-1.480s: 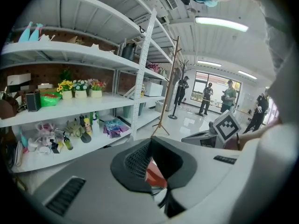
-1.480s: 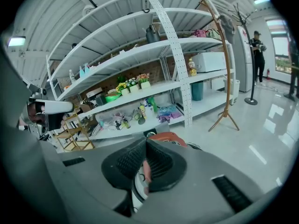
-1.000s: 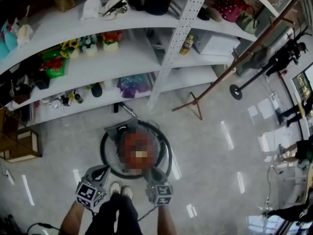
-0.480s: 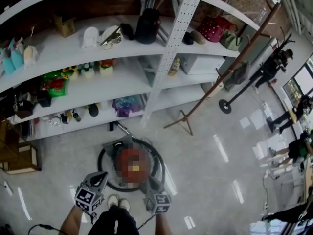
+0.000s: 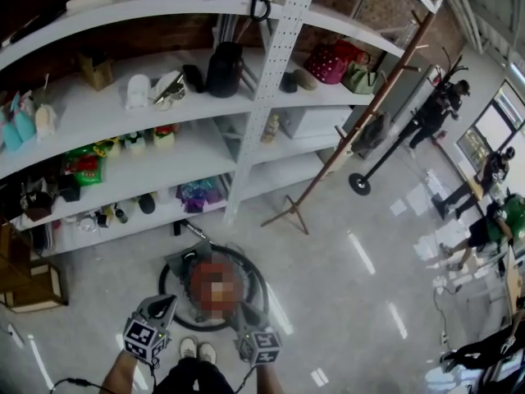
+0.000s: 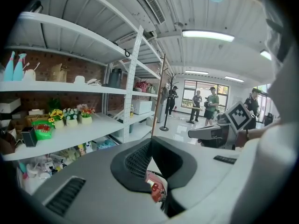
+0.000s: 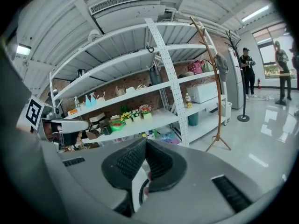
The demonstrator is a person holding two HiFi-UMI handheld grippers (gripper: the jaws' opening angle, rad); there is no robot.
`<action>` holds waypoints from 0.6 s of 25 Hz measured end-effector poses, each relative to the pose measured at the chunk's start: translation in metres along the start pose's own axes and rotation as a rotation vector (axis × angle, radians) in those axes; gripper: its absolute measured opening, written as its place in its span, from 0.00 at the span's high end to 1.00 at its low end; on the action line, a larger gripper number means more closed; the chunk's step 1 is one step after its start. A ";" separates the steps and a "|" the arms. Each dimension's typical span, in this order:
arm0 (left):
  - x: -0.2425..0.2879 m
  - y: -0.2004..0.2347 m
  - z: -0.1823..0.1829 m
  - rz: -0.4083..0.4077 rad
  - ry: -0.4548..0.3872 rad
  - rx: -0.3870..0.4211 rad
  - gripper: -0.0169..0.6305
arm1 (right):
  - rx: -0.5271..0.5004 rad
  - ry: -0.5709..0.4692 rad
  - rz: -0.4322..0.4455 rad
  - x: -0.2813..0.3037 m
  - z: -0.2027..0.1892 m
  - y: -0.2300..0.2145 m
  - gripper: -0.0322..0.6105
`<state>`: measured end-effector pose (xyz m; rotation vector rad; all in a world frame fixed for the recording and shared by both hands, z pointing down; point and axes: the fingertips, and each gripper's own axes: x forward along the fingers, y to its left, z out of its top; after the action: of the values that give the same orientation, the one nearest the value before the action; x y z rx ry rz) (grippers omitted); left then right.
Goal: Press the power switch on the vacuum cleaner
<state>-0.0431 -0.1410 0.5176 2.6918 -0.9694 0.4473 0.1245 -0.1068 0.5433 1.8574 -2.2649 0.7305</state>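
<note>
1. Your left gripper point(image 5: 166, 302) has its jaws closed tip to tip, with nothing between them.
2. Your right gripper point(image 5: 244, 312) is the same, pads together and empty.
3. The vacuum cleaner point(image 5: 203, 269) sits on the floor just ahead of your shoes point(image 5: 197, 350), between both grippers.
4. A mosaic patch covers its top, so the power switch can't be made out.

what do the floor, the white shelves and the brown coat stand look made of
Pale glossy floor: polished tile or stone, since lights mirror as streaks. White curved shelves: matte painted metal or board; the perforated white upright suggests steel. Slanted brown coat stand: probably wood by its colour, though coated metal is possible.
</note>
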 end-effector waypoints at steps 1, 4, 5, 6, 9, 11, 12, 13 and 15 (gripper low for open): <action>-0.001 -0.002 0.003 -0.002 -0.001 0.006 0.96 | -0.002 -0.002 -0.001 -0.003 0.003 0.001 0.93; -0.003 -0.006 0.011 -0.002 -0.001 0.040 0.96 | -0.006 -0.010 -0.001 -0.009 0.010 0.004 0.93; -0.003 -0.008 0.013 -0.007 -0.002 0.051 0.96 | -0.006 -0.014 -0.002 -0.011 0.013 0.004 0.93; -0.003 -0.010 0.015 -0.013 -0.003 0.059 0.96 | -0.006 -0.018 -0.004 -0.013 0.016 0.004 0.93; -0.003 -0.015 0.026 -0.022 -0.017 0.066 0.96 | -0.011 -0.032 -0.005 -0.019 0.026 0.004 0.93; -0.004 -0.017 0.036 -0.023 -0.033 0.071 0.96 | -0.017 -0.040 -0.004 -0.023 0.031 0.005 0.93; -0.006 -0.018 0.039 -0.024 -0.041 0.077 0.96 | -0.019 -0.045 -0.004 -0.026 0.033 0.007 0.93; -0.007 -0.019 0.042 -0.024 -0.048 0.082 0.96 | -0.019 -0.050 -0.005 -0.028 0.034 0.008 0.93; -0.011 -0.019 0.047 -0.021 -0.055 0.086 0.96 | -0.017 -0.056 -0.006 -0.033 0.038 0.011 0.93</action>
<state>-0.0295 -0.1355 0.4677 2.8029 -0.9563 0.4218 0.1298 -0.0923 0.4943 1.8991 -2.2904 0.6641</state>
